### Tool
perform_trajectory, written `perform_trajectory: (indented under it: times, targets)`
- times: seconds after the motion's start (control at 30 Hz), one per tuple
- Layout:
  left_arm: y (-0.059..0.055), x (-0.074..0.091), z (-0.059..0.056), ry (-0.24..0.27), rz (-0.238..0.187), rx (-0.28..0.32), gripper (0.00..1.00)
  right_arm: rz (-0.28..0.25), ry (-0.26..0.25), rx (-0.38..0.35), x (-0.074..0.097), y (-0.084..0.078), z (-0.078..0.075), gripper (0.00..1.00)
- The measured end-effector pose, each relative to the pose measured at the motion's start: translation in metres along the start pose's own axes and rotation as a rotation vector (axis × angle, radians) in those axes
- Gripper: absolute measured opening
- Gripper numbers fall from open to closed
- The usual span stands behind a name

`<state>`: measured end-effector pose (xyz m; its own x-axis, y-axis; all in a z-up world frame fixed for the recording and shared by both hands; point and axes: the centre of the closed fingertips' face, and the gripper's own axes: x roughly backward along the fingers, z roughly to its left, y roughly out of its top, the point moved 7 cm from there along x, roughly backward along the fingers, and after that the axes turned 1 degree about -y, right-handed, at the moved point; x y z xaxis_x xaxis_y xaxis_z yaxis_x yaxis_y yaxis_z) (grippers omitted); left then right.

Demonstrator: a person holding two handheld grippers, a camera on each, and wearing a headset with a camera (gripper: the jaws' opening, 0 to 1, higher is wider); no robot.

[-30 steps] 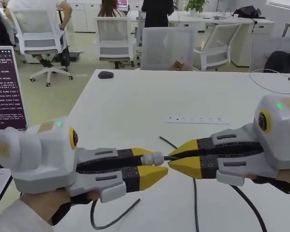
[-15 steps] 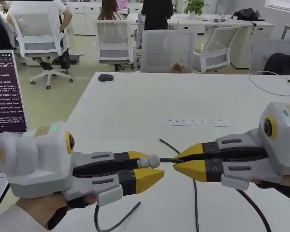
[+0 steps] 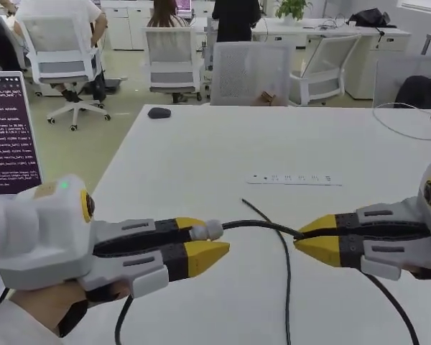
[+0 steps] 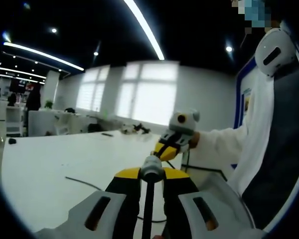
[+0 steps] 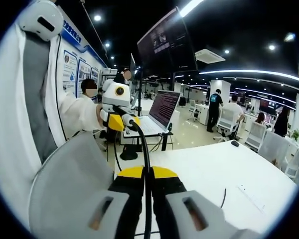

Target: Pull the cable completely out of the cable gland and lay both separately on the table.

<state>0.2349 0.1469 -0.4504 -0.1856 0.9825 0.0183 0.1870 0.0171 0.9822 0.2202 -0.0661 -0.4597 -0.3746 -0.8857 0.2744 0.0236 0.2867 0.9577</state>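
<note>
Above the white table (image 3: pixel 201 158), both grippers are held level, tips facing, well apart.

Left gripper (image 3: pixel 214 237): yellow-tipped jaws narrowed onto the cable gland (image 3: pixel 207 230), a small pale grey cylinder, smooth, slightly glossy, with a rounded end.

Black round cable (image 3: pixel 258 226) leaves the cable gland's end and spans the gap in a shallow arc to the right gripper (image 3: pixel 299 236), whose yellow jaws are pinched on it. More cable drops below both grippers and lies in matte loops on the table.

Left gripper view: the cable runs back between the jaws behind the cable gland (image 4: pixel 152 168), so it is threaded right through.

Flat white strip (image 3: pixel 287 179) on the table carries small dark markings, too small to read. Laptop (image 3: pixel 7 133) screen at left shows lines of pale text on dark purple, not legible. Dark oval mouse (image 3: pixel 158 113) lies near the far edge.
</note>
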Motion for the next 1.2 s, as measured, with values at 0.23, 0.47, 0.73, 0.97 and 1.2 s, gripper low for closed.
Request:
perform_trajectory:
  times: [0.23,0.47,0.73,0.97,1.2]
  targets:
    - [0.0,0.0,0.0,0.005,0.003,-0.001,0.17,0.076,-0.051,-0.037,0.014,-0.027,-0.005,0.03]
    - [0.0,-0.002,0.0,0.001,0.006,0.0,0.17,0.1,-0.073,-0.083,0.021,-0.044,-0.002,0.03]
    - [0.001,-0.005,-0.001,-0.005,0.007,-0.001,0.17,0.111,-0.082,-0.113,0.022,-0.047,-0.002,0.05]
    - [0.003,-0.007,-0.002,-0.015,-0.002,-0.001,0.17,0.133,-0.09,-0.097,0.024,-0.043,-0.002,0.06]
    - [0.002,-0.017,-0.005,-0.035,0.012,-0.008,0.17,0.099,-0.073,-0.011,0.02,-0.012,0.001,0.14]
